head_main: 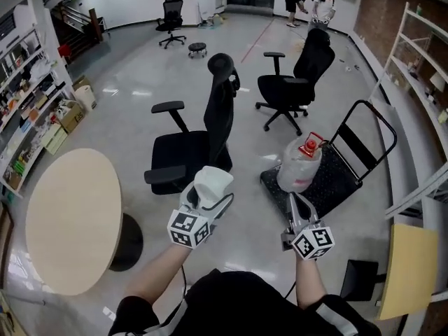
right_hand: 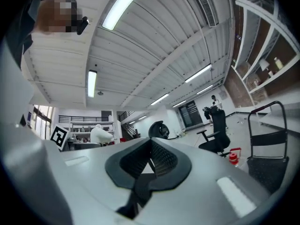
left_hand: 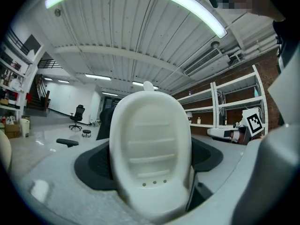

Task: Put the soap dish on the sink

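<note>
Head view first: both tools are up in front of the person, over a glossy grey floor (head_main: 140, 82). The left tool (head_main: 208, 201) has the white soap dish (head_main: 213, 183) clamped at its lower end, and the dish sticks out past the tips, held in the air just in front of a black office chair (head_main: 206, 135). The right tool (head_main: 295, 206) is alongside, well apart from the left, pointing at a black cart (head_main: 329, 177) that carries a clear jug with a red cap (head_main: 301, 163).

Over to the left gripper view: the dish fills the middle, standing upright between the jaws with its hollow side to the camera. Ribs run across the hollow, with three small holes near the bottom. The dark pads show on either side of it, pressed in on the dish. A solid grip there.

Right gripper view now: the jaws are drawn together, black pads meeting at the centre, with nothing between them.

Round the room in the head view, a pale round table (head_main: 70, 215) sits at the person's left, stocked shelves (head_main: 24, 110) line the left wall, and a second black chair (head_main: 297, 82) stands further out. Two people (head_main: 311, 4) are at the far end of the hall.
</note>
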Available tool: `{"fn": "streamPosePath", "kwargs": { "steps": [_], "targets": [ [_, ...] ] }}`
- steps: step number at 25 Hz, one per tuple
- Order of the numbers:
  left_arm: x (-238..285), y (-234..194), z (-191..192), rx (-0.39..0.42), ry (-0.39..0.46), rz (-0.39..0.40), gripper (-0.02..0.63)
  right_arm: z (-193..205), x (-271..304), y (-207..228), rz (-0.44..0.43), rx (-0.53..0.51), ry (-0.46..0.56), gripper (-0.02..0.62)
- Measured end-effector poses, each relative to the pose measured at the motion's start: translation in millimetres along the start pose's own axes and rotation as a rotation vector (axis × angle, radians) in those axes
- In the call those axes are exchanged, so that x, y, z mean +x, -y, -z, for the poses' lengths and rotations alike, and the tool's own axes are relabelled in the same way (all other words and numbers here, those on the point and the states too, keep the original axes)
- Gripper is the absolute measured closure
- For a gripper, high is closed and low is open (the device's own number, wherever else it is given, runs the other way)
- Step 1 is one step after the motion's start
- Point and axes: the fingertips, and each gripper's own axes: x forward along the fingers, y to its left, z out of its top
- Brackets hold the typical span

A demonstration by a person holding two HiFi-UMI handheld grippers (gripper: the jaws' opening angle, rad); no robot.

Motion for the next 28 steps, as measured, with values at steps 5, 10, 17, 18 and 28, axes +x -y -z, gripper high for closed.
{"fn": "streamPosePath", "kwargs": {
  "steps": [5,10,17,18,28],
  "targets": [
    [45.3,69.2,15.5,-0.019,-0.010,0.121,0.143,-13.0,-64.2,54.5,0.126,-0.027,0.017,0.589],
    [76.6,136.3,24.7,-0.024,-0.007,0.246,0.143,-28.5,-117.6,90.1,0.223,-0.052,0.031,0.589],
    [112.8,211.1,42.9,-0.034,-0.050,0.437,0.143,-38.3,-190.7,120.7,0.403,-0.073,0.065,0.589],
    [118.3,220.4,43.4,-0.032,-0.053,0.468,0.143,-39.2,-200.7,124.2,0.435,-0.073,0.072,0.589],
    [165.6,304.1,33.7,-0.024,-0.062,0.772,0.143,-68.3,-280.0,132.1,0.745,-0.124,0.157,0.589]
  ]
}}
